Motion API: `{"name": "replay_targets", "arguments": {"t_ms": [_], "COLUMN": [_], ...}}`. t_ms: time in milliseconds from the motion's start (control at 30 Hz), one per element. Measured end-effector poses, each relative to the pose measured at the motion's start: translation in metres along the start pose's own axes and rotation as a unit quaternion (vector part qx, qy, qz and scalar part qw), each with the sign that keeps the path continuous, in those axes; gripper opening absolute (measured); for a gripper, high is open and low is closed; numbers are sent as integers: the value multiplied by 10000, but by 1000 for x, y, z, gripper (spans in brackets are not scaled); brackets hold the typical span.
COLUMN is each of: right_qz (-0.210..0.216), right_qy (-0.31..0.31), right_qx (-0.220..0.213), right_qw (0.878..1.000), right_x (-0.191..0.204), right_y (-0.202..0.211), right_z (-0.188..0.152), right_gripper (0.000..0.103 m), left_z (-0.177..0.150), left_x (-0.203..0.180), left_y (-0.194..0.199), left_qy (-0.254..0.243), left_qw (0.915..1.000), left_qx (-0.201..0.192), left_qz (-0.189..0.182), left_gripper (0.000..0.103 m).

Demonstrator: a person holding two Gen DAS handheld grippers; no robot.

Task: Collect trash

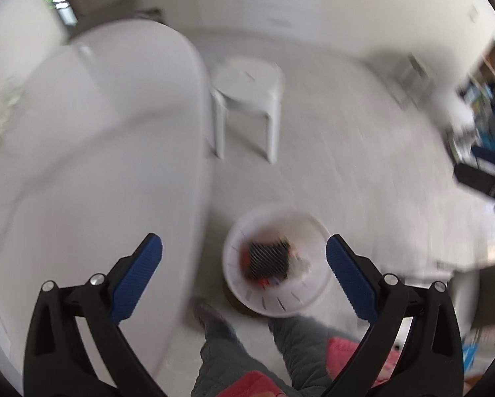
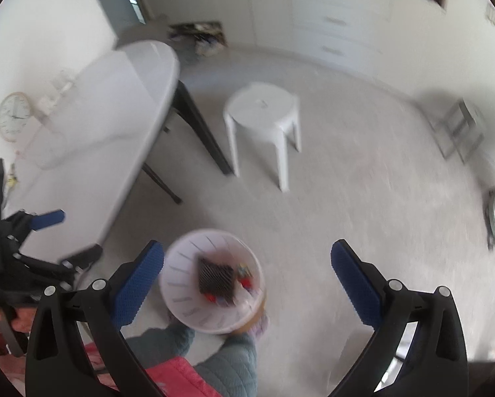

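A round white trash bin [image 1: 277, 261] stands on the floor below me, with a dark ribbed piece of trash [image 1: 268, 259] and small red and blue bits inside. It also shows in the right wrist view [image 2: 212, 281], with the dark ribbed piece [image 2: 216, 279] in it. My left gripper [image 1: 244, 278] is open and empty above the bin. My right gripper [image 2: 247, 281] is open and empty, just right of the bin. The left gripper [image 2: 45, 218] also shows at the left edge of the right wrist view.
A white table [image 2: 115, 106] with black legs stands to the left, also in the left wrist view [image 1: 98, 132]. A white plastic stool [image 2: 264, 122] stands on the pale floor ahead. A clock [image 2: 14, 120] leans at the wall. My legs [image 1: 247, 357] are below the bin.
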State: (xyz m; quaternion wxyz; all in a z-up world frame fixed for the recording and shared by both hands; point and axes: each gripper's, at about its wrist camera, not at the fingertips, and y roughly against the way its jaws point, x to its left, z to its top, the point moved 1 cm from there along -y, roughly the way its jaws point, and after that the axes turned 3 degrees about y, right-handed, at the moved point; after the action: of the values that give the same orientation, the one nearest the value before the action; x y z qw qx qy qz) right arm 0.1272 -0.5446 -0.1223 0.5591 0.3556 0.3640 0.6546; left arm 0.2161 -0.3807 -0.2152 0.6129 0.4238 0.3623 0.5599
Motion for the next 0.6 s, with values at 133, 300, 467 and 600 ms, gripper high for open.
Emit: {"name": "replay_targets", "arguments": {"t_ms": [133,300,467,600], "right_qz": [381,816,1194,1293], "right_qy": [616,1217,1656,1984], "right_qx": [-350,-497,-613,-896], "right_qw": [9968,9880,9770,9674], "right_x": [58,127,189,228], "right_y": [10,7,13,34], "right_z": [32,57,72,91], "right_gripper": [100,100,100,100], "left_z": [7,-5,-20,-22], "left_x": [58,119,169,193], "left_y": [59,102,133,164], "left_qy": [718,1507,2140,2275], "left_qw": [9945,9793,9593,9467], "left_qx": [-613,-991,-1273,-1553], "left_qz": [453,918,1336,1669], "left_gripper": [95,95,95,95]}}
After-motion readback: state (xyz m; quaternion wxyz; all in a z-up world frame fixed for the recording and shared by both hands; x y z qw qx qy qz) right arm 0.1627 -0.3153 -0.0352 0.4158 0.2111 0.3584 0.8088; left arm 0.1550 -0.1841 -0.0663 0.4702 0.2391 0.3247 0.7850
